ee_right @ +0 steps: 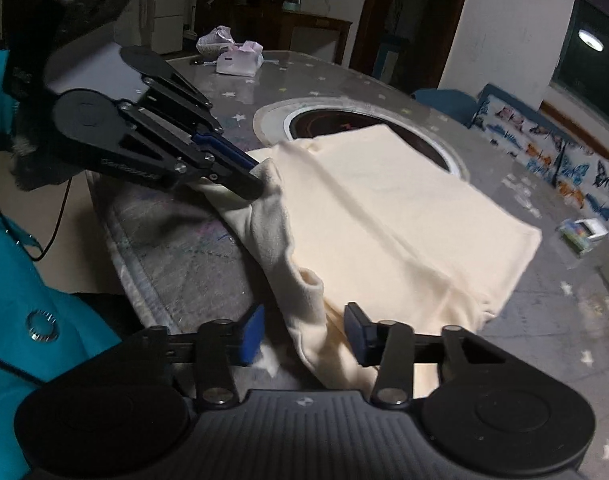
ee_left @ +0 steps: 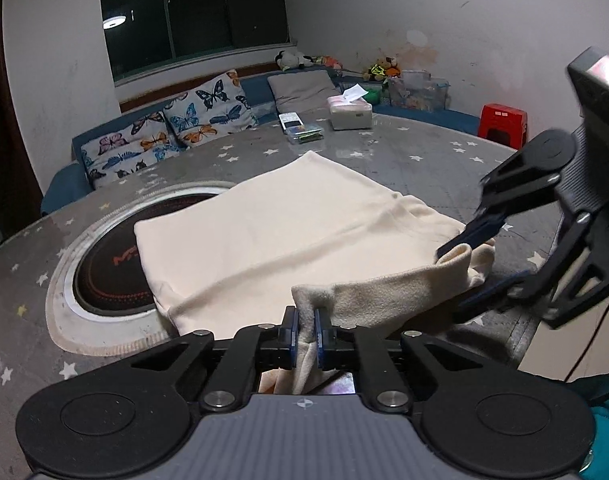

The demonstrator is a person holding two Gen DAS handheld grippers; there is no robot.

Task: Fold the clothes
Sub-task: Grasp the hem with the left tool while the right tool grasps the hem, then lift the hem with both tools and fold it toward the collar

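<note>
A cream fleece garment (ee_left: 264,236), soft and partly folded into a rough rectangle, lies on the grey star-printed surface (ee_left: 404,152), overlapping a round black inset (ee_left: 104,276) at its 9 o'clock side. The left gripper (ee_left: 305,330) has its jaws clamped on the near hem. The right gripper (ee_right: 304,330) stands with jaws apart (cloth between them, unpinched). Bare surface lies toward 12 o'clock.
</note>
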